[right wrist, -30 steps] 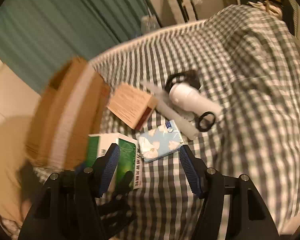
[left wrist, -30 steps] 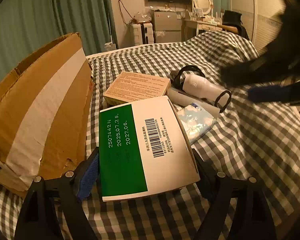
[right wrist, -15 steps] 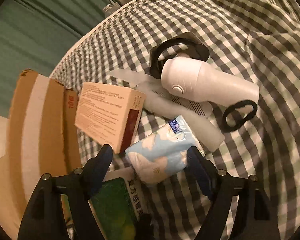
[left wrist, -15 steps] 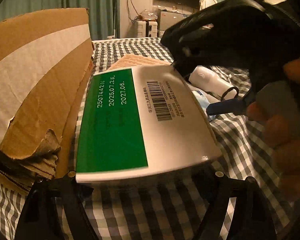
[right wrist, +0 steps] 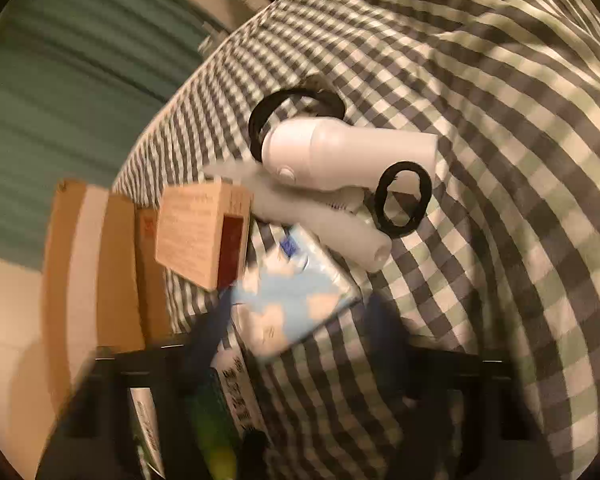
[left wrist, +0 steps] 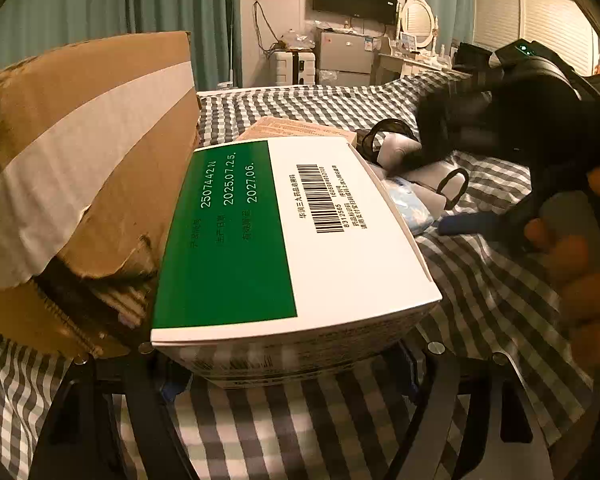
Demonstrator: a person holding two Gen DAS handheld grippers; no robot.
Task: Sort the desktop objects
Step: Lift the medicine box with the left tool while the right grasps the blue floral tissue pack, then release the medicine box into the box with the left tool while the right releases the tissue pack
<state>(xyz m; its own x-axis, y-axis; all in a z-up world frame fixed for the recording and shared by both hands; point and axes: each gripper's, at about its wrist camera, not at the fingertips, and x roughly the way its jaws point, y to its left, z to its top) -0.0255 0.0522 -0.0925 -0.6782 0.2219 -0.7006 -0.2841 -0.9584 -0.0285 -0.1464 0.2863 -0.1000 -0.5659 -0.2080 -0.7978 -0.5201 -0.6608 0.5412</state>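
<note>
My left gripper (left wrist: 288,360) is shut on a green and white medicine box (left wrist: 284,232) and holds it above the checked bedspread, beside the cardboard box (left wrist: 84,168). My right gripper (right wrist: 300,320) is open, its blue pads either side of a light blue tissue pack (right wrist: 296,296); it also shows in the left wrist view (left wrist: 472,222). Beyond lie a tan carton (right wrist: 200,232), a white hair dryer (right wrist: 340,156), a white comb (right wrist: 320,220) and two black hair ties (right wrist: 402,200).
The cardboard box (right wrist: 88,264) stands open at the left edge of the bed. The checked bedspread (right wrist: 500,160) stretches to the right. A desk, mirror and fridge (left wrist: 344,56) stand at the far wall.
My left gripper has lifted the green and white box and brought it closer to the cardboard box. My right gripper has dropped down around the tissue pack.
</note>
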